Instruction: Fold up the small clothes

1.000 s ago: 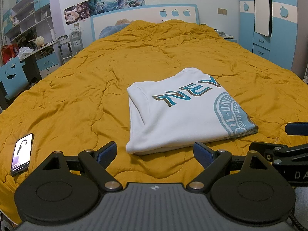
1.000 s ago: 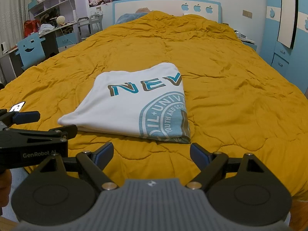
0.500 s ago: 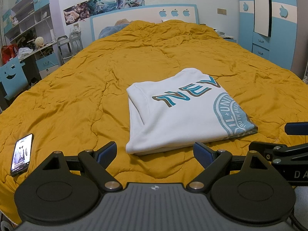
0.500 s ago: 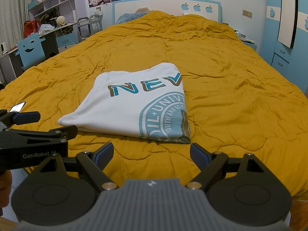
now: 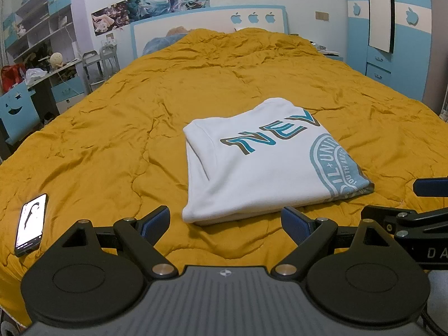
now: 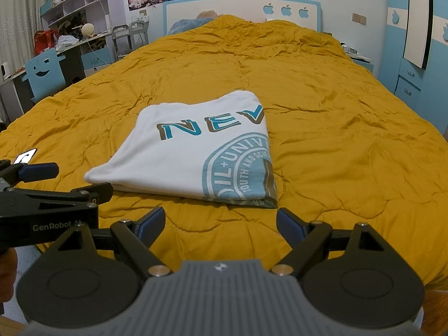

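Note:
A white T-shirt (image 5: 260,165) with teal lettering and a round teal print lies folded into a flat rectangle on the mustard-yellow bedspread (image 5: 134,117). In the right wrist view the same T-shirt (image 6: 193,151) sits just ahead and a little left. My left gripper (image 5: 225,219) is open, held back from the shirt's near edge with nothing between its blue pads. My right gripper (image 6: 219,221) is open too, short of the shirt's near right corner. Each gripper shows at the edge of the other's view: the right gripper (image 5: 420,201) and the left gripper (image 6: 70,182).
A phone (image 5: 30,224) with a lit screen lies on the bedspread at the near left. A blue headboard (image 5: 207,25) stands at the far end, a desk with shelves and a blue chair (image 6: 44,72) at the left, a blue wardrobe (image 5: 392,42) at the right.

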A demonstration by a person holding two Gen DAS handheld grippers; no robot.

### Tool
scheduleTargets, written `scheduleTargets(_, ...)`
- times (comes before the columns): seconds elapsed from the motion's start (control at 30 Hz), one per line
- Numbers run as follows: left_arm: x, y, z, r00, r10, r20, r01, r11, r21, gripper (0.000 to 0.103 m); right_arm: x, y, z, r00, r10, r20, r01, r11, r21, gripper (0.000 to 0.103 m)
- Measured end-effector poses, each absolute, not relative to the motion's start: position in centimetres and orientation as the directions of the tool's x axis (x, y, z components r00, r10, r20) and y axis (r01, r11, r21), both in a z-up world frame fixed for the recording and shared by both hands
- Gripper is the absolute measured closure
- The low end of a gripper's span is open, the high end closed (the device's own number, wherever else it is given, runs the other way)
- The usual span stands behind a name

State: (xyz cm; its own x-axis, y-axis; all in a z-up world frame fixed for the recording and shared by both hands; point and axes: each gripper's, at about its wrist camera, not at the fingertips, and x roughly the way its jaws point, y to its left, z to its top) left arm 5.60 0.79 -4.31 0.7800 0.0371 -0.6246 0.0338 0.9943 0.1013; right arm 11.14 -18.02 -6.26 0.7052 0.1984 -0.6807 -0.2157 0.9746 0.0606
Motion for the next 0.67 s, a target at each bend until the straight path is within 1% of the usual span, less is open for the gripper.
scheduleTargets(0.67, 5.83, 1.78, -4.65, 0.77, 0.036, -0.637, 0.038, 0.994, 0.102, 0.0, 11.31, -18.21, -6.4, 0.7, 0.2, -0.686, -0.211, 0.975, 0.07, 0.021)
